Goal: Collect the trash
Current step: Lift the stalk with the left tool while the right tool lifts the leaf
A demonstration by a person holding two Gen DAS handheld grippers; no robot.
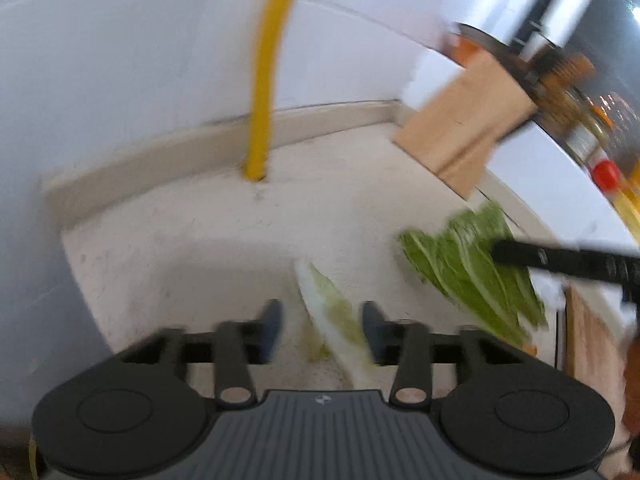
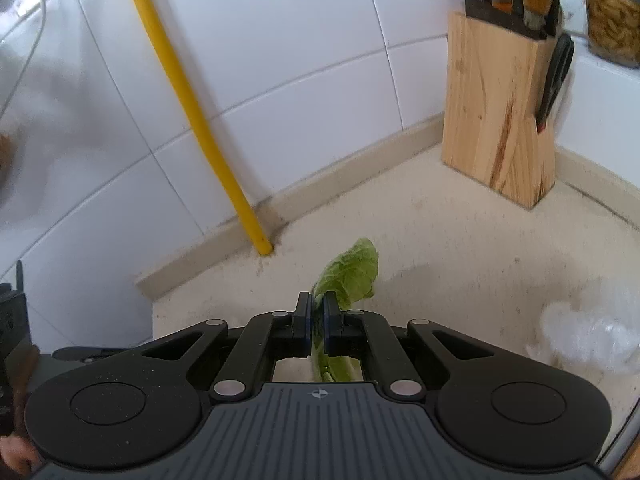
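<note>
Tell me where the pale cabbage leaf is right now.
In the left wrist view, the pale leaf lies on the counter between the open left gripper's fingers, unpinched.

Bright even light, left view motion-blurred, right sharp, fisheye-curved edges

A bright green cabbage leaf (image 2: pixel 352 276) sits in a black claw (image 2: pixel 317 320) above a speckled cream surface (image 2: pixel 460 264), beside a yellow hose (image 2: pixel 192 112), glossy white wall tiles (image 2: pixel 300 40) and a pale, streaked wooden knife block (image 2: pixel 496 120).
</note>
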